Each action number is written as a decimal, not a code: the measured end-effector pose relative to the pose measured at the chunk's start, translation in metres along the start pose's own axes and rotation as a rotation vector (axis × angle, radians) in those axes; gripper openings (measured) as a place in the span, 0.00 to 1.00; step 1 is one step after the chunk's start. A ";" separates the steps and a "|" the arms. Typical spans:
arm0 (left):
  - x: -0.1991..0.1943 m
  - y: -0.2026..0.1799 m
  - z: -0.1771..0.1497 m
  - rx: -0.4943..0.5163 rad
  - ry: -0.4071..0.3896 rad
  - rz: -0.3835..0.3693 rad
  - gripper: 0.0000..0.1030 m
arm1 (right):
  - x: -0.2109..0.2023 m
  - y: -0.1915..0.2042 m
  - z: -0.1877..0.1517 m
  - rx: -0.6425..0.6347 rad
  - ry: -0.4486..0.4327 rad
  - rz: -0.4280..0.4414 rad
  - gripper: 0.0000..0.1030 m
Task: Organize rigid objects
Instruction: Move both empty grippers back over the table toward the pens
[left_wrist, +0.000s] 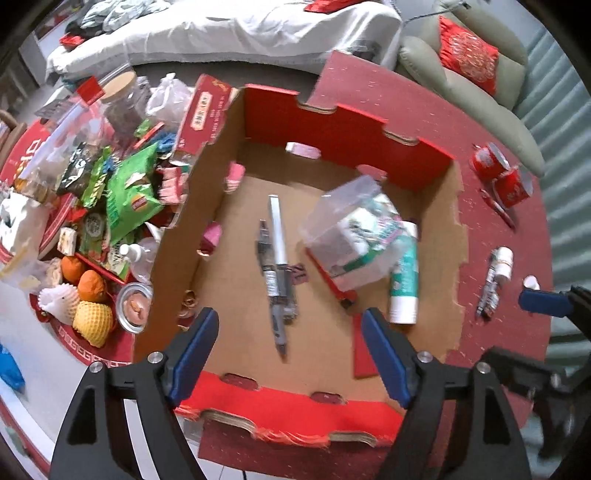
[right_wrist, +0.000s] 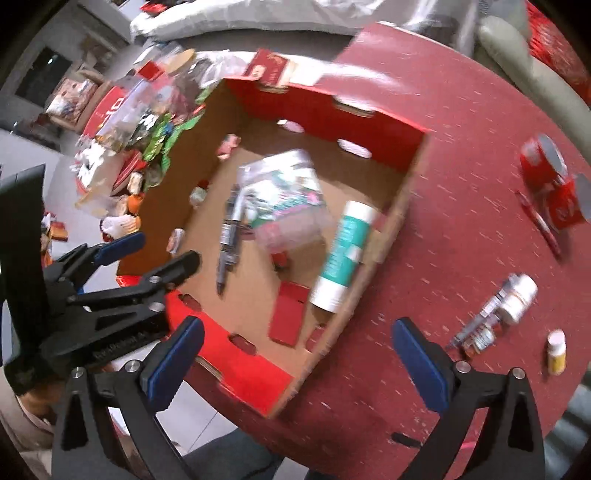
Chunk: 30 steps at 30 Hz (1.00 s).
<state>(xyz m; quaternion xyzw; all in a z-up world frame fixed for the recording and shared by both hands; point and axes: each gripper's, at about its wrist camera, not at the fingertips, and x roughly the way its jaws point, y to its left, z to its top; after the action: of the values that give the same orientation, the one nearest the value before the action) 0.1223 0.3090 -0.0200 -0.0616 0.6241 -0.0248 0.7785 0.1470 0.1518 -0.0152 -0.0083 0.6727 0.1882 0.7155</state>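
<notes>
Over the box: both my tongs hang above the open cardboard box on the red surface.
Left tongs: my left tongs stand apart with nothing between the blue pads.
Right tongs: my right tongs stand wide apart, empty, over the box's near corner.
In the box: a silver pen and a dark pen lie side by side on the floor of it; a clear plastic bag of small items sits beside them, blurred; a white and teal tube lies against the right wall.
Left view only: a heap of things left of the box, with green snack bags, oranges, net-wrapped fruit and a round tin; a white bed and a grey-green armchair with a red cushion behind.
Right view only: a small yellow bottle with a white cap near the surface's edge.
Outside the box, right: two red cans, a red pen, a white bottle touching a dark pen.
In the way: the box's near red wall lies under my left tongs; the heap crowds its left wall.
</notes>
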 end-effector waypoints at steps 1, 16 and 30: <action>-0.003 -0.006 -0.002 0.011 0.000 -0.006 0.80 | -0.002 -0.007 -0.004 0.025 0.001 -0.004 0.99; -0.010 -0.219 -0.049 0.490 0.068 -0.138 0.82 | 0.014 -0.219 -0.210 0.859 0.179 -0.080 0.99; 0.127 -0.290 0.011 0.486 0.066 0.140 0.82 | 0.017 -0.266 -0.265 0.866 0.145 -0.028 0.99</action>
<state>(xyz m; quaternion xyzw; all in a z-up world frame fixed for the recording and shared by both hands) 0.1722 0.0073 -0.1037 0.1714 0.6277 -0.1224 0.7494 -0.0326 -0.1608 -0.1210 0.2702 0.7377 -0.1221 0.6065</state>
